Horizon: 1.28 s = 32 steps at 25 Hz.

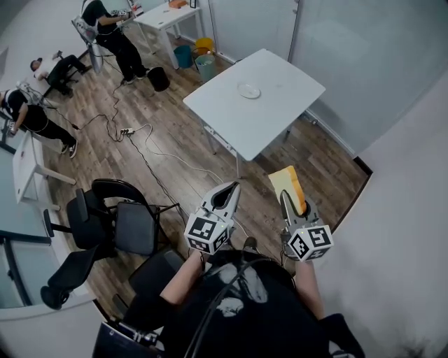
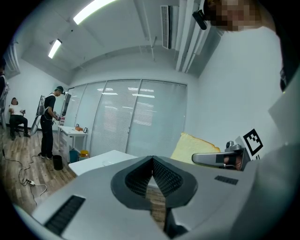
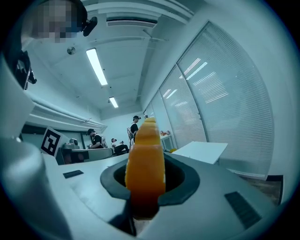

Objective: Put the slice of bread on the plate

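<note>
A slice of bread (image 1: 288, 186) with a yellow-brown crust stands on edge between the jaws of my right gripper (image 1: 290, 201), which is shut on it. In the right gripper view the bread (image 3: 146, 159) rises straight up from between the pads. The left gripper view shows the same slice (image 2: 193, 148) from the side. My left gripper (image 1: 225, 196) hangs beside it with its jaws closed and nothing between them (image 2: 152, 174). A small white plate (image 1: 248, 90) lies on the white table (image 1: 280, 108) some way ahead of both grippers.
Wooden floor lies between me and the table. Black office chairs (image 1: 119, 224) stand at the lower left, with cables (image 1: 150, 157) running across the floor. Buckets (image 1: 199, 59) sit by the far table (image 1: 168, 17). Several people (image 1: 112, 35) are at the upper left. A grey wall (image 1: 413, 210) runs along the right.
</note>
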Each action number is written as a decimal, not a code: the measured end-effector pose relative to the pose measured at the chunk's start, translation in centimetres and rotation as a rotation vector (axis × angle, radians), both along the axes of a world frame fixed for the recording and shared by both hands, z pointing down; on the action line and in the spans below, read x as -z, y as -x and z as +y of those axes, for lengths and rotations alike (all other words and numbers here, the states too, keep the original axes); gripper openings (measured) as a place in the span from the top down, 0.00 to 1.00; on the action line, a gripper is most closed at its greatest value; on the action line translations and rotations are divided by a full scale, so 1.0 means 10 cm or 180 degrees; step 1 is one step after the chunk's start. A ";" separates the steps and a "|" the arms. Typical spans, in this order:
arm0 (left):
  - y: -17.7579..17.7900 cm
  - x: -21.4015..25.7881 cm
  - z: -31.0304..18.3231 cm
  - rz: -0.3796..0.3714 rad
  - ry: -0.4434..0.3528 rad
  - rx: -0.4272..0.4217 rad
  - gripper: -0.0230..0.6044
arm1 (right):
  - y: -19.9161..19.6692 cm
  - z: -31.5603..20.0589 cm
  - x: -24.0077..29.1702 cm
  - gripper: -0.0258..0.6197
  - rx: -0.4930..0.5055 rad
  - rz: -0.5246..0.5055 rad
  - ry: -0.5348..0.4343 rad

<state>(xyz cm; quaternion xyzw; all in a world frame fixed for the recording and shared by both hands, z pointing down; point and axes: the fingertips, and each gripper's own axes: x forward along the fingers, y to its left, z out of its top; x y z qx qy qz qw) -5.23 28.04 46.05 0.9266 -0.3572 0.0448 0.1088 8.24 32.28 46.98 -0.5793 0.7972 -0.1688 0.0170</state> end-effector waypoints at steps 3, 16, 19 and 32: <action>0.01 -0.02 0.00 -0.0023 -0.0006 0.0056 0.95 | 0.01 -0.03 -0.05 0.82 0.0084 -0.0027 0.0044; -0.17 -0.11 -0.65 -0.0084 0.0053 0.0013 0.96 | -0.08 -0.69 -0.25 0.82 0.0221 -0.0108 0.0243; -0.19 -0.12 -0.94 -0.0074 0.0016 -0.0047 0.96 | -0.09 -0.98 -0.25 0.82 0.0190 -0.0101 0.0253; 0.04 -0.30 -1.96 0.0007 0.0103 -0.0239 0.96 | 0.19 -1.94 -0.34 0.82 0.0185 0.0055 0.0311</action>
